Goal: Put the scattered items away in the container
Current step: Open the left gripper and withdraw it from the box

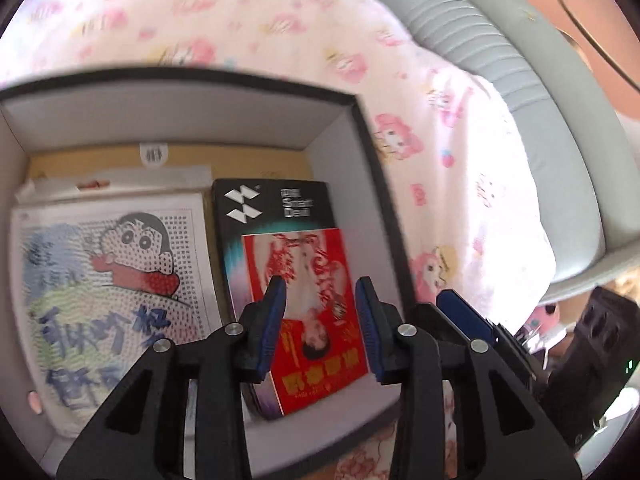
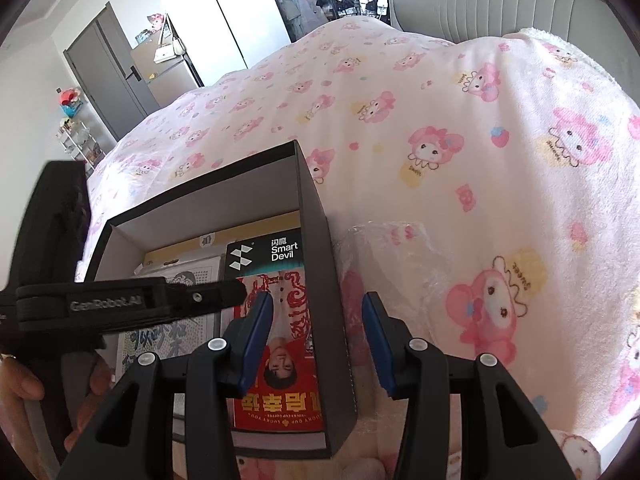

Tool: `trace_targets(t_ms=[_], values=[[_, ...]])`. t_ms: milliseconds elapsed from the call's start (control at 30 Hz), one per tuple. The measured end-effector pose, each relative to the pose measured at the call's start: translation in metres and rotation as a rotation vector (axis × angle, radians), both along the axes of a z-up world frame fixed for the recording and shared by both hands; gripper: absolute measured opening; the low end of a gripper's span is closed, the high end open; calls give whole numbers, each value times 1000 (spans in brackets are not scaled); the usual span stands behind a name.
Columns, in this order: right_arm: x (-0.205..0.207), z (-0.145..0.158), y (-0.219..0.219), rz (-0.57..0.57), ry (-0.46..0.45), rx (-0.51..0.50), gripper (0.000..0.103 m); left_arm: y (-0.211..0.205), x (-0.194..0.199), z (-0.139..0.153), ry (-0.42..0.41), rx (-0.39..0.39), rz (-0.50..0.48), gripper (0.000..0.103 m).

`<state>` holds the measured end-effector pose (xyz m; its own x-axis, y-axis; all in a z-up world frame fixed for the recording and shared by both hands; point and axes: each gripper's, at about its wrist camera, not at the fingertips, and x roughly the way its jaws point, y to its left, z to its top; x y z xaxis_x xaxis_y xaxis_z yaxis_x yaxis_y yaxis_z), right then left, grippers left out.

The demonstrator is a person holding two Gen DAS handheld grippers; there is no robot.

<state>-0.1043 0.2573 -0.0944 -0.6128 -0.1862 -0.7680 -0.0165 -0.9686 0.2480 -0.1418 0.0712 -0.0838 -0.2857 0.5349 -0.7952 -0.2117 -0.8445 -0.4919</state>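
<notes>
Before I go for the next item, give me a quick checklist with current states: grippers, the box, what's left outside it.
1. Left gripper empty: ok, jaws apart above the red card, nothing between the pads.
2. Right gripper empty: ok, jaws apart, straddling the box's right wall.
3. Red card resting inside the box: ok, it lies on the black Smart Devil pack.
4. Room left in the box: cannot tell; the cartoon sheet and the pack cover most of the floor.
5. Items outside the box: not ok, a clear plastic wrapper lies on the blanket beside the right wall.
6. Grippers clear of each other: ok, apart but close.
</notes>
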Motion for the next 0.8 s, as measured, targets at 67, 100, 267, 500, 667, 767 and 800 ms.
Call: trace_targets(t_ms=[67,100,267,500,667,767,800], values=[[13,8,-1,-7,6,28,48,2,24,23,95,-63,-19,43],[19,12,-1,-12,11,38,48,3,35,32,137,-94,-29,44],[49,38,-5,-16,50,30,48,13,55,65,237,-95,-60,43],[91,61,-44,87,89,45,48,-1,104,72,267,-128,-61,45],[105,59,-94,201,103,112,48,-24,118,53,288,-219,7,44],[105,53,-117,262,84,87,48,-61,123,49,263,-214,71,43],[104,51,-127,288,76,73,48,-76,128,49,262,-213,98,43]])
